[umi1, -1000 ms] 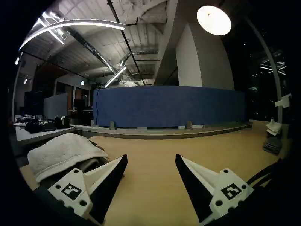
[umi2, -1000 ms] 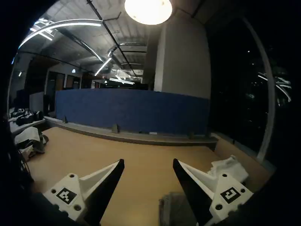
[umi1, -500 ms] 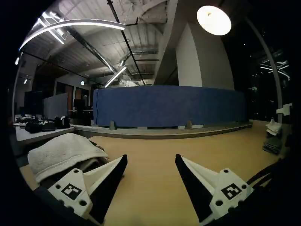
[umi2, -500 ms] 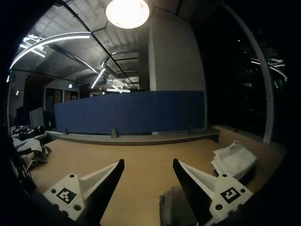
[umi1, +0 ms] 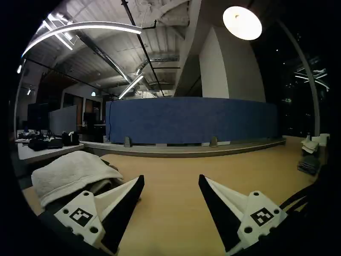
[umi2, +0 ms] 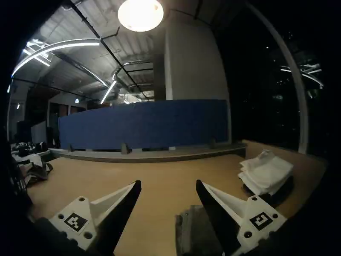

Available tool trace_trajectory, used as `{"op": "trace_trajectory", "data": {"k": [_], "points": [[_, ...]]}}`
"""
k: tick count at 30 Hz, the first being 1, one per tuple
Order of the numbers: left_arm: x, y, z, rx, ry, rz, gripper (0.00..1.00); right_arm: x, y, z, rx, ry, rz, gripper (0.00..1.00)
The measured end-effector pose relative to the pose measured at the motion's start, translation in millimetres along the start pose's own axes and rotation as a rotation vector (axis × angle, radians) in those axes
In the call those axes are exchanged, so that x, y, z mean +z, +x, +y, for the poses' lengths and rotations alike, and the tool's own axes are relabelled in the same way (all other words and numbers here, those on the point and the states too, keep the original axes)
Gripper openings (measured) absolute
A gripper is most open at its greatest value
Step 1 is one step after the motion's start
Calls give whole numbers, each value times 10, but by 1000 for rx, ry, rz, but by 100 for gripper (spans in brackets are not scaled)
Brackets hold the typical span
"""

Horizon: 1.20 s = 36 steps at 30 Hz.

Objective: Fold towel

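Item: wooden tabletop, pale tan, smooth and flat; the near edge is cut off below both views, and the middle lies bare from the fingertips to the far rim. Blue felt partition, long and matte, standing on small feet along the far edge of the table. Round ceiling lamp, lit; the room beyond it is dark and hard to make out. White terry towel, thick and loosely heaped at the table's left side, just beside the left finger of the left gripper, which hides its lower edge; contact cannot be told. Folded white towels, a neat stack on something dark at the table's right side, the base in shadow. Grey towel, flat on the table, its right part hidden behind the right finger of the right gripper and its near end cut off. Small dark folded stack at the far right in the left gripper view, too dim for detail. Both grippers: white plastic fingers with black inner faces and square printed markers, jaws spread wide over bare wood, holding nothing.
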State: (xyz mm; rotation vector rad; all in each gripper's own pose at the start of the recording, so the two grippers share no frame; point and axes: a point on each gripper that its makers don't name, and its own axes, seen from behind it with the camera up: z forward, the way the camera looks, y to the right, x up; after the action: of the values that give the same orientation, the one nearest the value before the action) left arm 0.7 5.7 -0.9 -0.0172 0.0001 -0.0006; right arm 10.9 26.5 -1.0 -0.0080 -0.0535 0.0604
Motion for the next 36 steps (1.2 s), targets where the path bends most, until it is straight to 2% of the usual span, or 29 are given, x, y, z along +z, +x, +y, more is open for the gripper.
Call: {"op": "trace_trajectory", "data": {"k": [12, 18, 30, 36], "points": [[2, -2, -4, 0, 0, 0, 95, 77, -131, -84, -19, -3, 1, 100], [5, 0, -5, 0, 0, 0, 95, 79, -138, -107, 3, 2, 10, 100], [4, 1, -5, 0, 0, 0, 94, 59, -147, -141, -12, -7, 15, 100], [4, -1, -2, 0, 0, 0, 94, 45, -163, -200, -49, -8, 21, 100]]}}
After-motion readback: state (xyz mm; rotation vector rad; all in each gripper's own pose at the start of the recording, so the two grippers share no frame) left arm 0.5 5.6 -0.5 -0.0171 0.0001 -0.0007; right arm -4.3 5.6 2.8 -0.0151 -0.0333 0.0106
